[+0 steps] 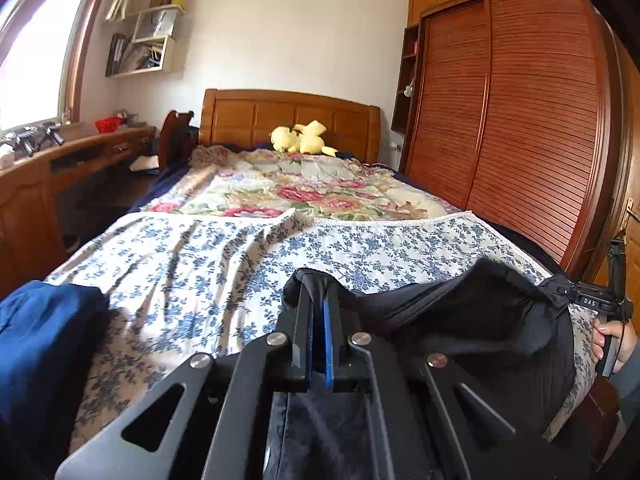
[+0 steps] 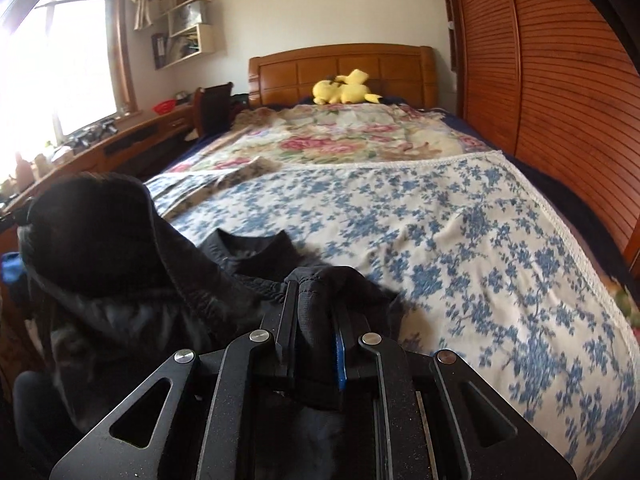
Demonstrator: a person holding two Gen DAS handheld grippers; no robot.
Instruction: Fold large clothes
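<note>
Bedroom with a wooden-framed bed, louvred wardrobe doors along the right, a desk under the window on the left. Blue-flowered white sheet spread over the near half of the bed, rose-patterned quilt beyond it, yellow plush toy lying against the headboard. Wall shelves above the desk, a red bowl on the desk's far end.

Black garment slung between both tools, just above the near edge of the sheet. Left gripper clamped tight on one edge of the black cloth, blue pads pressed together with fabric pinched at the tips and more hanging beneath. Right gripper likewise closed on a thick fold of the same garment, cloth bunched between the jaws and draped over their tips. Garment's neck opening visible in the right wrist view, lying toward the bed; remaining bulk sagging off to that view's left.

Blue garment heaped on the sheet at the left. A person's hand seen at the far right of the left wrist view, wrapped round the other tool's handle.
</note>
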